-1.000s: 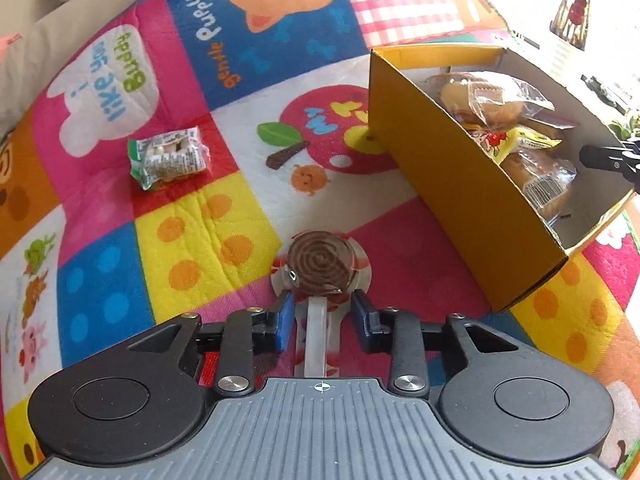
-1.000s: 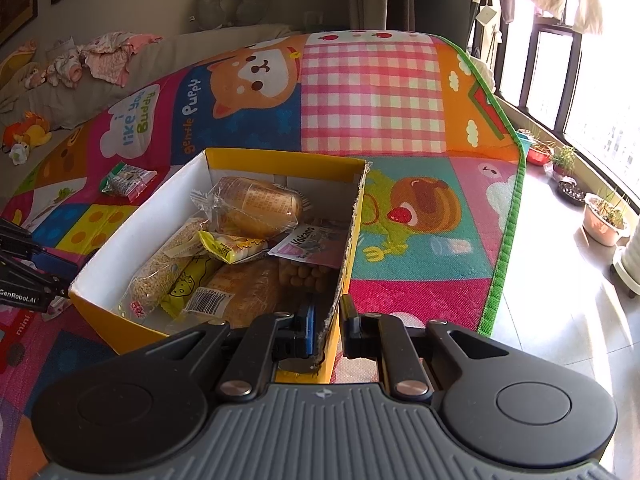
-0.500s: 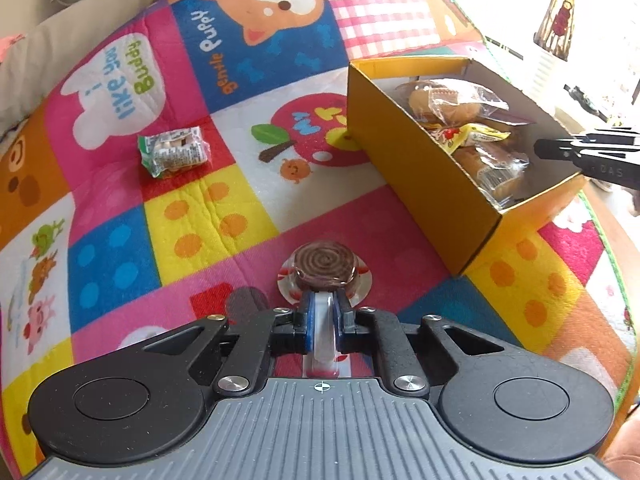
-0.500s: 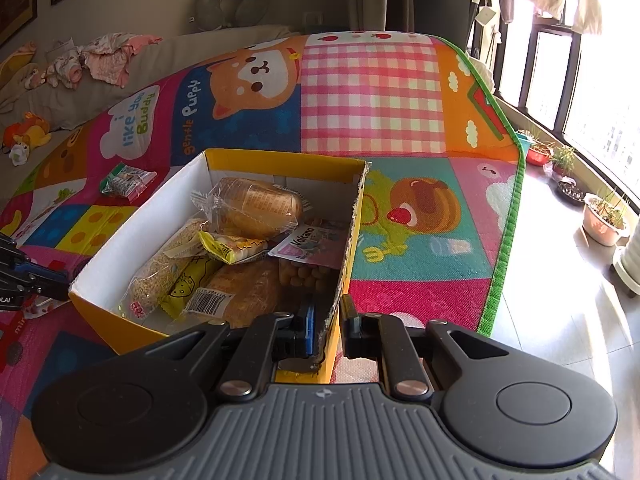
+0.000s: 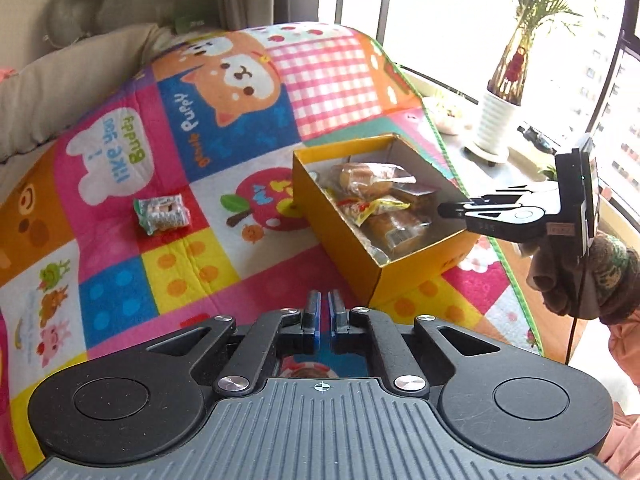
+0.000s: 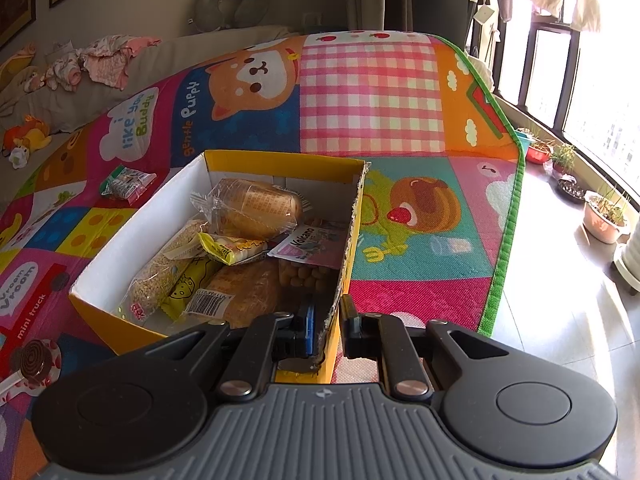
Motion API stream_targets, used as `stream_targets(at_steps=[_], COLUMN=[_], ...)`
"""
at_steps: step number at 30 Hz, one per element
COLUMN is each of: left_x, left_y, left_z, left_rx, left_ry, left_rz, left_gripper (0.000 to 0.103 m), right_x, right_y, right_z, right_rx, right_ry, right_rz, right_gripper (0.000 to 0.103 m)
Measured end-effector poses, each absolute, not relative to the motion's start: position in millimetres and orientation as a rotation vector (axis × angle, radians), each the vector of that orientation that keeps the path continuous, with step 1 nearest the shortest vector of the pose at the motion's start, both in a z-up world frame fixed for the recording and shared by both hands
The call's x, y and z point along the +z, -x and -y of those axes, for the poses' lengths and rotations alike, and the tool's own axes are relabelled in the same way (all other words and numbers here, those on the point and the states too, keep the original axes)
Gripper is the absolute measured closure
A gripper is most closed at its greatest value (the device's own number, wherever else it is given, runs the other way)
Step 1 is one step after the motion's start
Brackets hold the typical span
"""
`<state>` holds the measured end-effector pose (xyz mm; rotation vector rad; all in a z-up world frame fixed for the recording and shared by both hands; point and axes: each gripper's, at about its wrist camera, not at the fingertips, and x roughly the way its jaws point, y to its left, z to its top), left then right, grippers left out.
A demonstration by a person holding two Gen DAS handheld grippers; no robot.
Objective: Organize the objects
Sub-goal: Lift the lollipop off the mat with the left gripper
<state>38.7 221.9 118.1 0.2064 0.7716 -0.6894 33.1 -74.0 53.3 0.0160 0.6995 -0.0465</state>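
Left wrist view: the left gripper (image 5: pixel 324 312) hangs above the mat (image 5: pixel 120 292), a soft quilted sheet of bright cartoon squares. Its blue-padded fingers are pressed almost together, with only a thin slit between them and nothing in it. Ahead and to the right stands the box (image 5: pixel 340 216), an open rectangular carton of yellow cardboard with a white inside, filled with crinkly plastic-wrapped snacks. A small clear-and-green packet (image 5: pixel 162 213) lies alone on the mat, well to the left of the box. The right gripper (image 5: pixel 444 210) reaches in from the right to the box's far rim, held by a gloved hand (image 5: pixel 580 276).

Right wrist view: the right gripper (image 6: pixel 328 318) has its fingers pinching the box's near wall at a ragged cardboard edge, one finger inside and one outside. Inside lie wrapped bread (image 6: pixel 256 204) and other glossy pouches. The lollipop (image 6: pixel 34 360), a flat brown spiral disc in clear wrap on a white stick, lies on the mat at lower left, near the box's corner.
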Motion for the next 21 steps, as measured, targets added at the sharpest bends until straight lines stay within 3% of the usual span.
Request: stream_targets(at_steps=[14,17,21], left_x=[29.0,20.1,21.0], left_y=[-12.0,-4.9,-6.1], left_z=[-224.7,-217.6,-218.2], left_rx=[-0.625,-0.647,-0.636], left_ry=[-0.431,-0.453,-0.411], left_rz=[-1.025,-1.036,-1.039], left_gripper=[0.084,0.068,0.064], right_x=[54.5,54.5,54.1], right_y=[-34.0,-34.0,-34.4], right_z=[72.4,71.0,71.4], right_rx=[-0.05,-0.051,-0.052], right_ry=[-0.015,-0.014,-0.014], right_rz=[-0.701,-0.702,-0.702], right_gripper=[0.089,0.089,0.089])
